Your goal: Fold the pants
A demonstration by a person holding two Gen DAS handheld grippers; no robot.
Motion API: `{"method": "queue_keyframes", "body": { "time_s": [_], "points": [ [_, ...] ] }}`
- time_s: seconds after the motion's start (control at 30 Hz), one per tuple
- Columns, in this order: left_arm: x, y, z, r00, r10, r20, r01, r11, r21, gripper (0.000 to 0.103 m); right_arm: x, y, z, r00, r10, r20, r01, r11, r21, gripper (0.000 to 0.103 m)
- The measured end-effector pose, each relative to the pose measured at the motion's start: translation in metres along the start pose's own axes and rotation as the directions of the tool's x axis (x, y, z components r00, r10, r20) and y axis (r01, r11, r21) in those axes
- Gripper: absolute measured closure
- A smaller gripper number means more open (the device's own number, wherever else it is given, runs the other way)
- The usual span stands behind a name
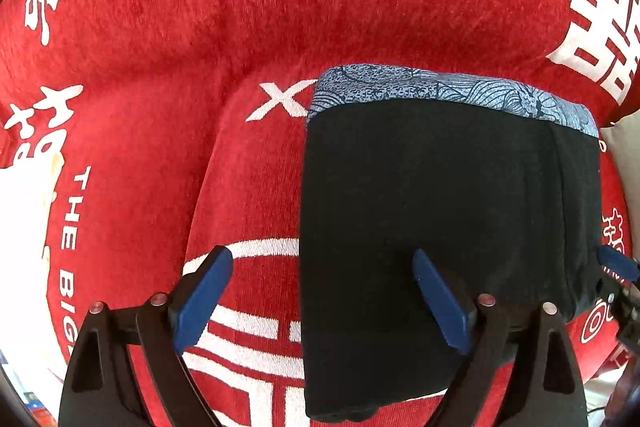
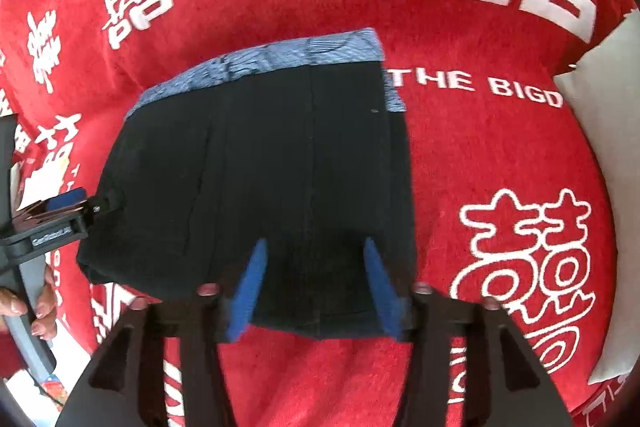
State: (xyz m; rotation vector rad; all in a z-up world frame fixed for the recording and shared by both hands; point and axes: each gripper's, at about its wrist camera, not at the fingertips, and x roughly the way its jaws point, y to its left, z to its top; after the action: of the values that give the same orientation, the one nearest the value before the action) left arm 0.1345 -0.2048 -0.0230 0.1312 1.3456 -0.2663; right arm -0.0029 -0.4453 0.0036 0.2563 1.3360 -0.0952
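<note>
The folded black pants (image 1: 440,187) lie flat on a red cloth (image 1: 160,59), with their blue patterned waistband (image 1: 448,91) at the far end. My left gripper (image 1: 322,255) hangs open over the garment's left edge: one blue finger is above the red cloth, the other above the black fabric. In the right wrist view the pants (image 2: 260,155) sit mid-frame. My right gripper (image 2: 315,243) stands open over their near edge, its pads apart and pressing on nothing. The left gripper (image 2: 66,203) shows at the pants' left side.
The red cloth (image 2: 500,155) carries white characters and lettering and has soft folds. A white cushion (image 2: 600,155) lies at the right. A pale object (image 1: 24,227) sits at the left edge. A person's fingers (image 2: 40,307) hold the left tool's handle.
</note>
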Motion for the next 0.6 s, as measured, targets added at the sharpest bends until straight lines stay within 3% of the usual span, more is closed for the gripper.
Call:
{"method": "queue_keyframes", "body": {
  "time_s": [0.2,0.27,0.37,0.6],
  "points": [
    [0.0,0.0,0.001,1.0,-0.002,-0.003,0.002,1.0,0.003,0.01,0.0,0.006,-0.004,1.0,-0.024,-0.012,0.024,0.999,-0.032,0.032],
    [0.0,0.001,0.001,1.0,0.012,-0.007,-0.012,1.0,0.002,0.001,0.0,0.004,-0.003,1.0,-0.019,-0.018,0.019,1.0,-0.024,0.031],
    [0.002,0.003,0.001,1.0,-0.001,-0.013,0.001,1.0,-0.009,0.001,0.001,0.0,-0.004,0.999,-0.019,-0.027,0.018,1.0,-0.011,0.024],
    [0.004,0.005,0.001,1.0,-0.015,-0.019,0.015,1.0,-0.013,0.001,0.001,-0.02,-0.005,0.999,0.026,-0.043,-0.023,0.997,0.068,0.023]
  ]
}}
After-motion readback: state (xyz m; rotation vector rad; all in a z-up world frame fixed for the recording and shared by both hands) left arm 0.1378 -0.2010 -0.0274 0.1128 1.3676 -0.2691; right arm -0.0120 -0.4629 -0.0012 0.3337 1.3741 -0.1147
